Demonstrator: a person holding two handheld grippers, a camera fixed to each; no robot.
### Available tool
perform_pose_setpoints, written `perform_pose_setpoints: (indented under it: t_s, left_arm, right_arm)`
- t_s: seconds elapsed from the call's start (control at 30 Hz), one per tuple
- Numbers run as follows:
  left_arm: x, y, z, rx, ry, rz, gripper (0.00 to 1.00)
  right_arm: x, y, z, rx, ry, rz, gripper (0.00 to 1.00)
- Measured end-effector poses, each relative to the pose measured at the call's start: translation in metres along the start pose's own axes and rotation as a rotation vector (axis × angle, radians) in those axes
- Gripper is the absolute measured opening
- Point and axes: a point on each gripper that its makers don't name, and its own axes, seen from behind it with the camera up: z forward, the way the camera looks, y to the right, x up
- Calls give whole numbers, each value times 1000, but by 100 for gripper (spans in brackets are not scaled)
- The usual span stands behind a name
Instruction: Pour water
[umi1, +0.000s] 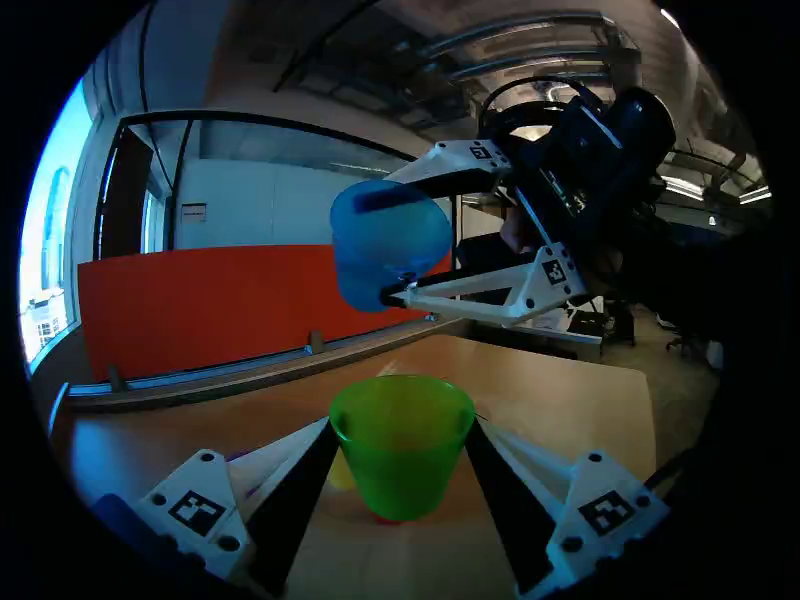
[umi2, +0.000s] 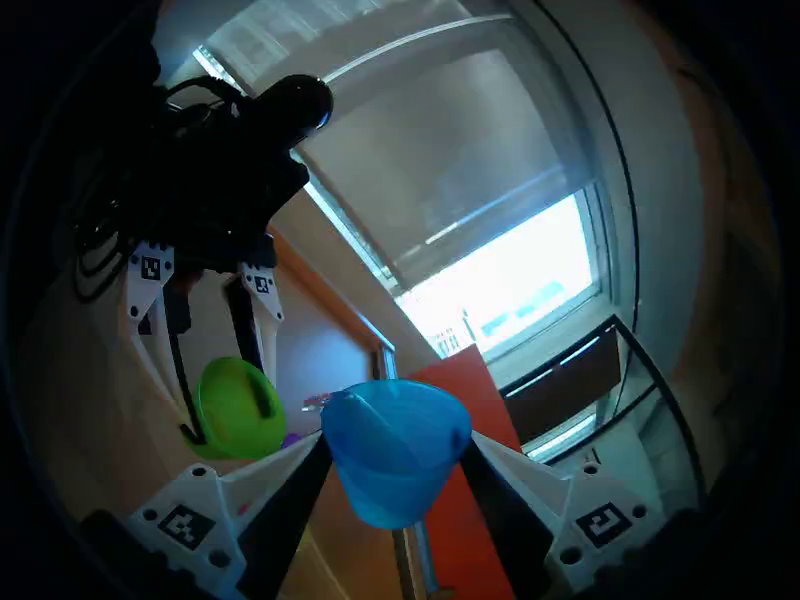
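Left gripper view: we record the left gripper (umi1: 400, 438) closed on a green cup (umi1: 402, 465), one finger pressing each side. The cup stands upright, mouth open to the ceiling, low over the wooden table (umi1: 570, 390). Above it and farther off, the right gripper (umi1: 392, 242) clamps a blue cup (umi1: 380, 230). Its fingers sit one above the other, so the tool is rolled onto its side. The blue cup's long axis is tipped off vertical, with the rim leaning toward this camera. We cannot tell whether water is in either cup, and no stream is visible. An orange wall panel (umi1: 200, 300) runs behind.

Right gripper view: the right gripper (umi2: 395, 450) grips the blue cup (umi2: 392, 475) on both sides. The left gripper (umi2: 232, 405) is beyond and to the left, holding the green cup (umi2: 238, 410) with its mouth turned toward this camera. A bright window (umi2: 500, 290) lies behind.

In our judgement the pour depends on one relation: the blue rim must stand directly over the green mouth. Here it reads high and somewhat to the far side, though depth cannot be confirmed.
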Motion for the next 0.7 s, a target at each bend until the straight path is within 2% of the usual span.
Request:
perform_pose_setpoints:
  t_s: [0.7]
  left_arm:
    - [2, 0, 1, -5, 6, -4, 86]
  right_arm:
    - [1, 6, 7, -6, -8, -45, 89]
